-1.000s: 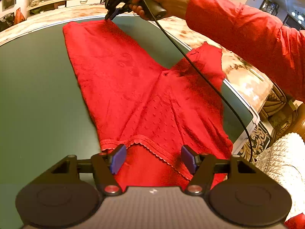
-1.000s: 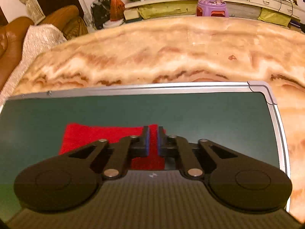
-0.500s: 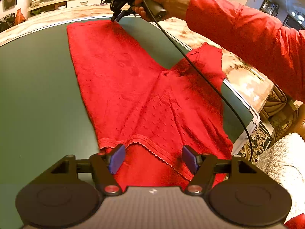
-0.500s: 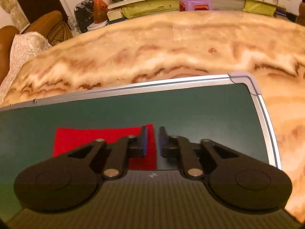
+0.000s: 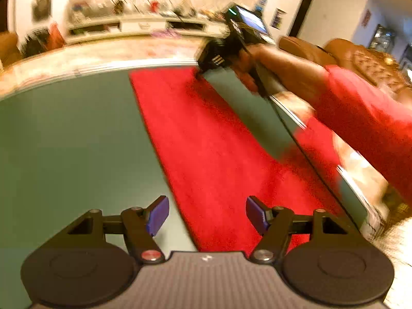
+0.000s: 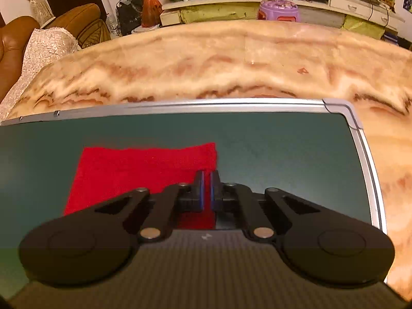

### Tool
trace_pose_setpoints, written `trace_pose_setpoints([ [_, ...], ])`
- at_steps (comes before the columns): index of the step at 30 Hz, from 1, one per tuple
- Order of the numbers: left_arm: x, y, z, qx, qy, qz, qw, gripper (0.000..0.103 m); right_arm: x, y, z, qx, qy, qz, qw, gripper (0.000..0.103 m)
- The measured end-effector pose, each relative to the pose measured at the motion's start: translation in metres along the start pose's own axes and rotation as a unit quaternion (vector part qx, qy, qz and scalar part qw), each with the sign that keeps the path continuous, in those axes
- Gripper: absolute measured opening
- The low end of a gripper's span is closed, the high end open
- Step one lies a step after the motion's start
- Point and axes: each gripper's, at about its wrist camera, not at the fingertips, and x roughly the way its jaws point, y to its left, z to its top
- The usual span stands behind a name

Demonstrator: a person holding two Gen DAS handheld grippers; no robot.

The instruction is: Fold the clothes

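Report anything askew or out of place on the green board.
One part of the red garment spills over the green board's right edge onto the marble table; the rest lies flat as a long strip.

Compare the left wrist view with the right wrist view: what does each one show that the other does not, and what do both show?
Only the left wrist view shows the open left claw, empty above the long red garment, and a hand in a red sleeve holding the other tool at the cloth's far end.

Only the right wrist view shows the right claw with its jaws nearly together at the cloth's corner, the purple stool and the board's metal corner.

Both show the red garment, the dark green board and the marble table.
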Motion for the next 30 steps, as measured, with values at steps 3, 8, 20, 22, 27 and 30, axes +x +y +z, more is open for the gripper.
trace_pose_setpoints([
  [3, 0.034, 0.016, 0.05, 0.012, -0.016, 0.017, 0.9997, 0.073, 0.006, 0.003, 0.007, 0.001, -0.006, 0.006, 1.0, 0.007],
  [8, 0.089, 0.032, 0.117, 0.018, -0.027, 0.026, 0.9991, 0.073, 0.016, 0.006, 0.016, 0.006, -0.015, 0.033, 0.999, 0.007],
  [20, 0.169, 0.036, 0.136, 0.054, 0.043, 0.086, 0.9939, 0.071, -0.061, -0.025, -0.053, -0.021, -0.012, 0.102, 0.994, 0.031],
  [22, 0.171, 0.035, 0.137, 0.057, 0.047, 0.094, 0.9928, 0.073, -0.092, -0.03, -0.084, -0.045, -0.01, 0.135, 0.99, 0.031],
  [27, 0.164, 0.046, 0.134, 0.045, 0.056, 0.112, 0.9911, 0.086, -0.169, -0.033, -0.161, -0.174, -0.002, 0.165, 0.971, 0.031],
  [30, 0.16, 0.062, 0.131, 0.024, 0.056, 0.114, 0.9916, 0.091, -0.189, -0.034, -0.192, -0.217, 0.031, 0.151, 0.964, 0.031],
])
